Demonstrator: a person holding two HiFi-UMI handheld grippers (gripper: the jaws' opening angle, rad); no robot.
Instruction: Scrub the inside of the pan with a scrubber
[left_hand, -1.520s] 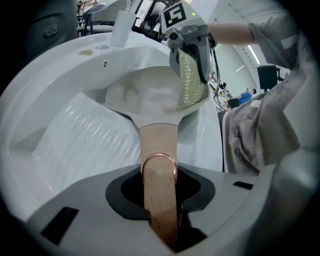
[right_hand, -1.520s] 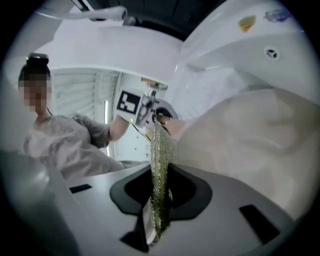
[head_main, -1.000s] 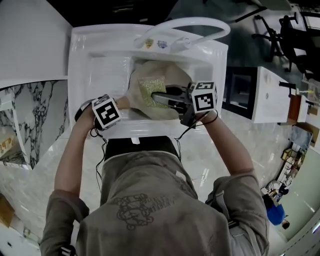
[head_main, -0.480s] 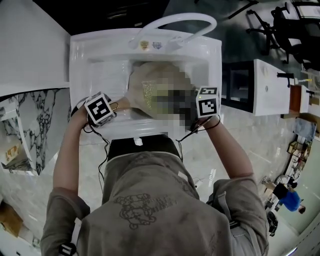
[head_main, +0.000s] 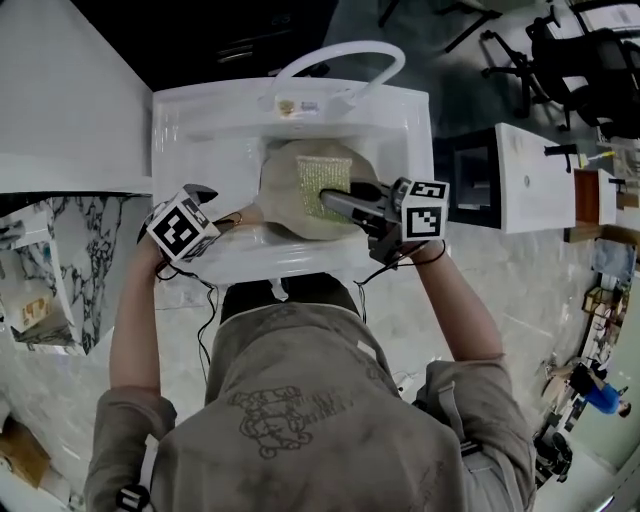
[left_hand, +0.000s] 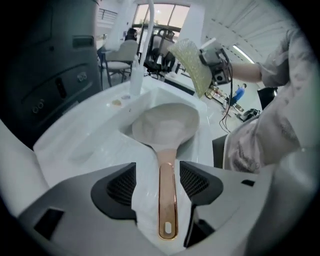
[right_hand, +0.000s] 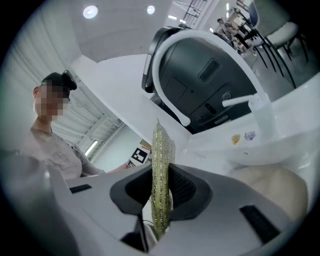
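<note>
The pale cream pan (head_main: 283, 200) lies in the white sink (head_main: 200, 130), its copper-toned handle (left_hand: 167, 200) running between the jaws of the left gripper (left_hand: 157, 182) — these are opening, pads clear of it on both sides. The right gripper (right_hand: 162, 200) clamps a glittery yellow-green scrubber (right_hand: 162, 180) on edge, raised above the pan. Two small stickers (head_main: 297, 105) beside the faucet (head_main: 340, 55) — we cannot read them.

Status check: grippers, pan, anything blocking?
Left gripper opening, pan handle loose between jaws. Right gripper shut on scrubber, raised over pan in sink. Nothing blocking.
</note>
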